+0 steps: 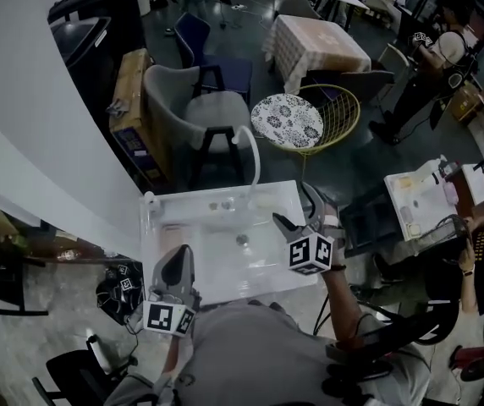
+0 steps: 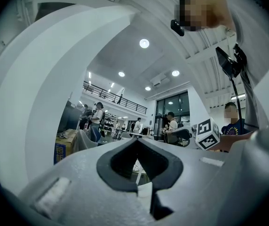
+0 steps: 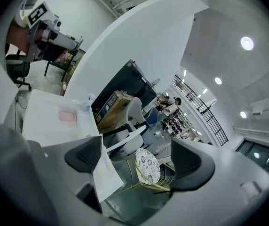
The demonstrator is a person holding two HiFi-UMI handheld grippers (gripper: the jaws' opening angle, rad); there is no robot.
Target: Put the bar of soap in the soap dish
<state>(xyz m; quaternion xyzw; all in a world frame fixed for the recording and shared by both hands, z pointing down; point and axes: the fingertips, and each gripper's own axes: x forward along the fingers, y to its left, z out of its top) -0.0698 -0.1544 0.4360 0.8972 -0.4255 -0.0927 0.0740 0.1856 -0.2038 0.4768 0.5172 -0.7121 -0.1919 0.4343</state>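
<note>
The left tongs point upward, away from the sink. Their jaws are closed tip to tip, with nothing gripped. The right tongs are held above the sink's right edge, jaws wide apart and empty. The pink bar of soap lies flat on the white surface at the sink's back left corner, well apart from both tongs. The faucet arches over the back rim. The soap dish cannot be made out.
</note>
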